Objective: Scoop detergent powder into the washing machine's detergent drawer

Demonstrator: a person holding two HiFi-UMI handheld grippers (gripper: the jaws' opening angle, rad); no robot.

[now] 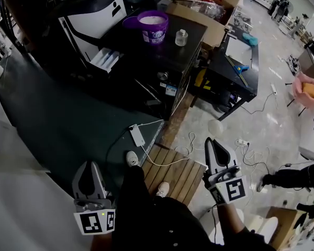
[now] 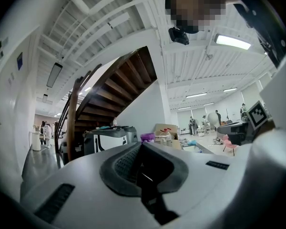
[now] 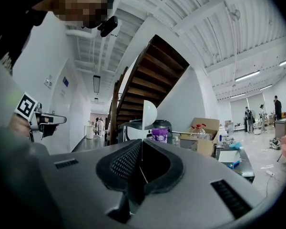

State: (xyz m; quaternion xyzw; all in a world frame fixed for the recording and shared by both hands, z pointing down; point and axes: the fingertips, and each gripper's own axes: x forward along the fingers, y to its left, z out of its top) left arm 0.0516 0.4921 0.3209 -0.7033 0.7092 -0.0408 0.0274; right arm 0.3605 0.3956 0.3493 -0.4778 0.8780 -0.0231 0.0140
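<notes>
The washing machine stands at the far left of a black table, with its white detergent drawer pulled out. To its right is the open purple powder tub, also seen as the tub ahead in the right gripper view. My right gripper is far from it, low over the floor. It is shut on the thin handle of a white scoop, which sticks up from the jaws. My left gripper is also held low and is shut with nothing in it.
A small glass bottle stands right of the tub. Behind are a cardboard box and a low black cart. A wooden pallet, a power strip and cables lie on the floor by my feet.
</notes>
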